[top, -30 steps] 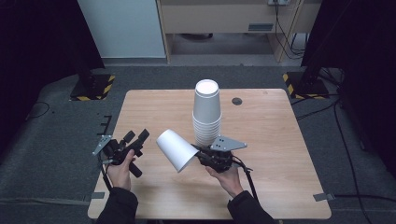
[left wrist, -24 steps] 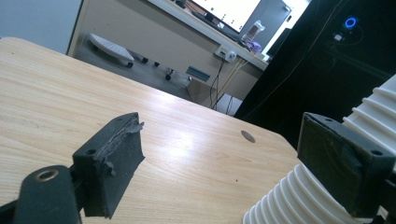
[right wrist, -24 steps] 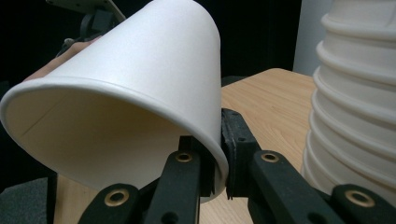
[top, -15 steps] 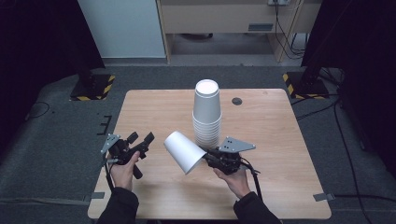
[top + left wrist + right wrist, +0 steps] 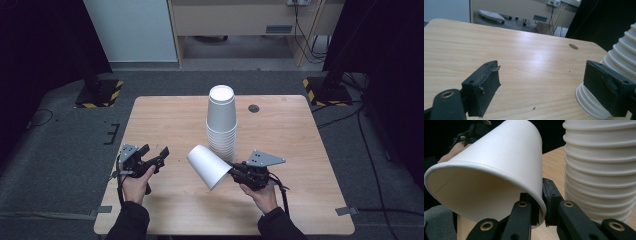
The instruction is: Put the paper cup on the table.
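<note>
A tall stack of white paper cups (image 5: 222,122) stands upside down near the middle of the wooden table (image 5: 290,135). My right gripper (image 5: 233,173) is shut on the rim of a single white cup (image 5: 208,165), which lies tilted on its side above the table, base pointing up and left. In the right gripper view the jaws pinch the cup's wall (image 5: 499,162) at the rim, with the stack (image 5: 599,170) just to the right. My left gripper (image 5: 156,156) hovers at the table's left front, jaws wide open and empty (image 5: 541,85). The stack's base (image 5: 616,75) sits behind its right jaw.
A small dark round hole (image 5: 254,108) marks the table to the right of the stack. Black-and-yellow stand bases (image 5: 100,92) rest on the floor beyond the table's far corners. A cabinet (image 5: 240,20) stands at the back.
My right gripper has carried the held cup right and toward the table's front, tipping it further. The left gripper has stayed in place, open.
</note>
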The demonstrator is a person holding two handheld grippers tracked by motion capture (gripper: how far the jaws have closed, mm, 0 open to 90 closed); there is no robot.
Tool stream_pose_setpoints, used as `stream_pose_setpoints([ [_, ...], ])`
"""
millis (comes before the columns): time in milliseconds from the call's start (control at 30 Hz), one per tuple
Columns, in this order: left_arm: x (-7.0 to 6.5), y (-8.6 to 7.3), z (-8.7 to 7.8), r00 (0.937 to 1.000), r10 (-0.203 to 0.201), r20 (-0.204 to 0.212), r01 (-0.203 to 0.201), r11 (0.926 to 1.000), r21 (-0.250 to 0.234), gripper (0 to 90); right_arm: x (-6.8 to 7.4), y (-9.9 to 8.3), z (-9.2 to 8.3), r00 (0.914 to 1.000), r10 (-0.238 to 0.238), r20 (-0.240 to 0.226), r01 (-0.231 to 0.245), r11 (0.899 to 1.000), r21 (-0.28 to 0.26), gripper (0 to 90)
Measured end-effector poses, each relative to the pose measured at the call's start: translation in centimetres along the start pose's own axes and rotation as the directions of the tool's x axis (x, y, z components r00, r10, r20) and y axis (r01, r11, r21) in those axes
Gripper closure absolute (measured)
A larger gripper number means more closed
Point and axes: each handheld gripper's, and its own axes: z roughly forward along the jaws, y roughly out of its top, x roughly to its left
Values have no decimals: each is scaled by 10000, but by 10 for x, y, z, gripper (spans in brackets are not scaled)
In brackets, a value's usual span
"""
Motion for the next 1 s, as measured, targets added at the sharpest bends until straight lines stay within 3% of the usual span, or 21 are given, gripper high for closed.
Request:
stream_pose_setpoints([
  [300,1,-8,-3,9980,535,-336,-517,9974,508,122,-4,-11,-18,9998,100,-156,-96,9997,212,848],
  [467,7,-12,-4,9967,542,-601,-489,9951,860,122,-7,-18,-25,9996,239,-123,-234,9990,379,848],
  [767,16,-26,-8,9936,884,-705,-755,9828,1683,120,-12,-24,-39,9992,399,-61,-394,9966,719,848],
  [1000,26,-31,-7,9878,1000,-1197,-729,9744,2126,120,-16,-27,-52,9986,516,87,-522,9944,919,848],
])
